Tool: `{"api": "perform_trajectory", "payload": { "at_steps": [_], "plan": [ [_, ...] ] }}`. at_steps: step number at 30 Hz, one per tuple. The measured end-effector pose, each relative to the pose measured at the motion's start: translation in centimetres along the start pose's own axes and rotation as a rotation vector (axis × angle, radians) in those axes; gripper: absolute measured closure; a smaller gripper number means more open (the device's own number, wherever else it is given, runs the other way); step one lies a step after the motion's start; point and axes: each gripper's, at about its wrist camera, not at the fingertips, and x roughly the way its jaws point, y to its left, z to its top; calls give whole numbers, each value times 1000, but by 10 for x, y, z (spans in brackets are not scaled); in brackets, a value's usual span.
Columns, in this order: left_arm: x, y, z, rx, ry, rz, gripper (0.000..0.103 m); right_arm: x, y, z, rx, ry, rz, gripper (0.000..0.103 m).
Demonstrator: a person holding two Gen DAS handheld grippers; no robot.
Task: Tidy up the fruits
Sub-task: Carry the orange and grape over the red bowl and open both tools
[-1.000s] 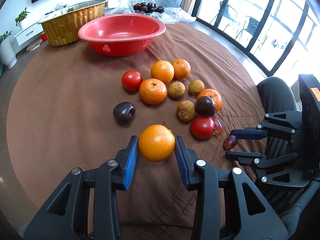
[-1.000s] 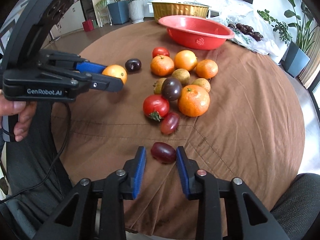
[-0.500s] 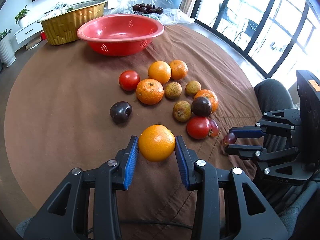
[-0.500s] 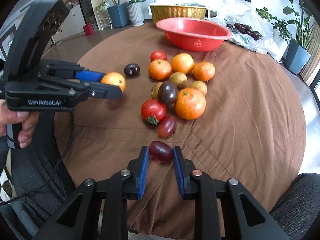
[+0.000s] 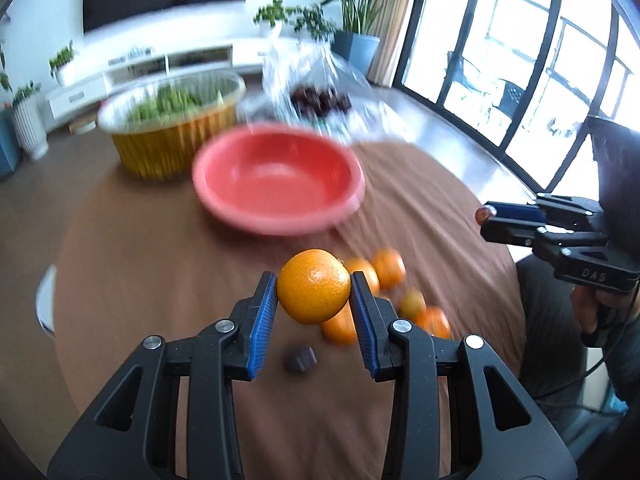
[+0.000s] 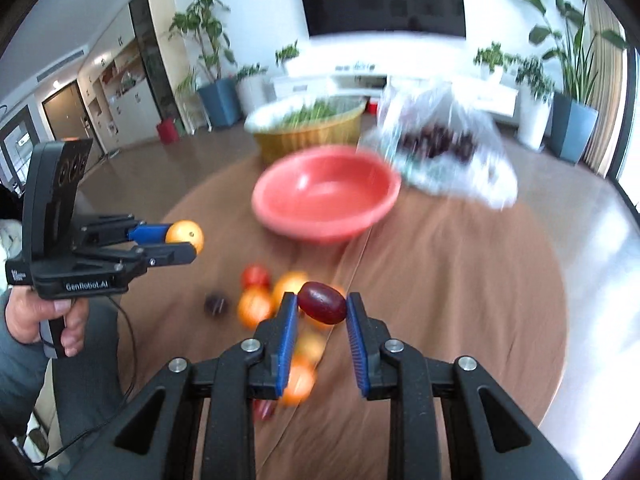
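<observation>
— Holding what, each side?

— My left gripper (image 5: 314,304) is clamped on an orange (image 5: 313,286), lifted off the brown tablecloth (image 5: 160,264). My right gripper (image 6: 322,322) pinches a dark red grape tomato (image 6: 322,303) between its blue pads (image 6: 289,336), also raised off the cloth.

— Containers?

— Red bowl (image 6: 326,202) sits ahead of both grippers, and its inside looks bare as far as the blur lets me tell. Gold foil tray (image 5: 176,128) behind it holds something green, too smeared to name. Clear plastic bag (image 6: 444,152) right of the tray, touching or just beside the bowl's rim, has dark round fruit (image 6: 436,142) inside.

— Rest of the fruit?

— Loose pile (image 6: 276,300) on the cloth below the grippers: oranges, a red tomato, a dark plum off to one side. Blurred, so I can't count it.
</observation>
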Motion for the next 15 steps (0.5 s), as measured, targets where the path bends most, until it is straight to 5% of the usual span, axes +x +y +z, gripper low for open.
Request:
{"api": "perform_trajectory", "payload": {
  "at_steps": [7, 15],
  "plan": [
    [54, 25, 81, 10, 1, 105, 68, 42, -21, 76, -5, -21, 41, 76],
    [130, 39, 100, 15, 104, 117, 68, 123, -41, 105, 1, 108, 54, 76]
  ]
}}
